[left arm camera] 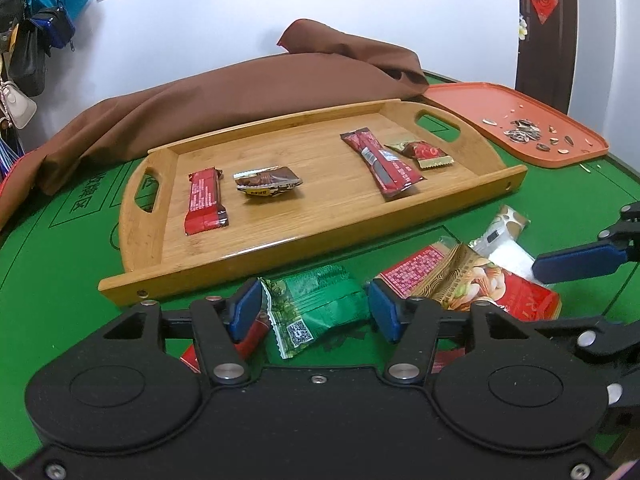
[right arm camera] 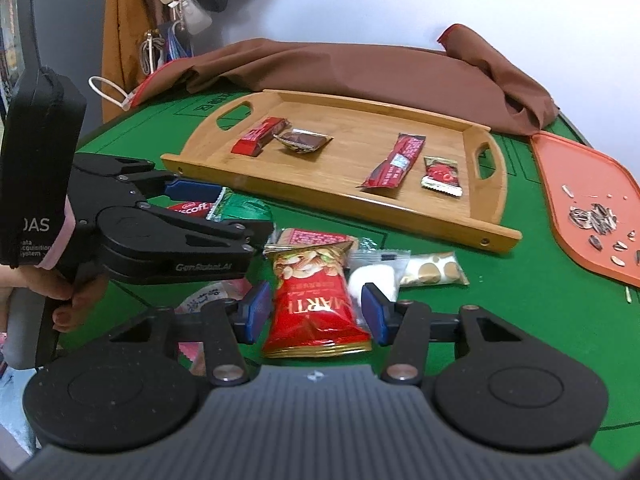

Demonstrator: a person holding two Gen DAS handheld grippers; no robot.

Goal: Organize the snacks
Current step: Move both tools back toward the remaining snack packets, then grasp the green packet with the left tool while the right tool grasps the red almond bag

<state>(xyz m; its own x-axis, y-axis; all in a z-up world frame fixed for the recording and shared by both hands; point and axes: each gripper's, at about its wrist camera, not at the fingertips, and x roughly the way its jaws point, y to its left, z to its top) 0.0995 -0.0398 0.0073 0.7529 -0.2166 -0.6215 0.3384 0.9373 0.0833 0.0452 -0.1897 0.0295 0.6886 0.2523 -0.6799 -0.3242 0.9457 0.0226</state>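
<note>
While the wooden tray point(left arm camera: 332, 220) sits in the middle of the green table point(left arm camera: 52, 280), a strip of bare felt stays free along its near rim. Inside it lie a red bar point(left arm camera: 205, 202), a brown candy point(left arm camera: 267, 182), a long red stick pack point(left arm camera: 382, 163) and a small red candy point(left arm camera: 425, 153). The orange tray point(left arm camera: 520, 100) holds seed shells point(left arm camera: 522, 135). The left gripper point(left arm camera: 314, 310) has its jaws spread around a crinkly green packet point(left arm camera: 316, 308). The right gripper point(right arm camera: 314, 312) has its jaws spread around a shiny red nut bag point(right arm camera: 316, 300), not squeezing it. A brown cloth point(left arm camera: 200, 96) is bunched behind.
</note>
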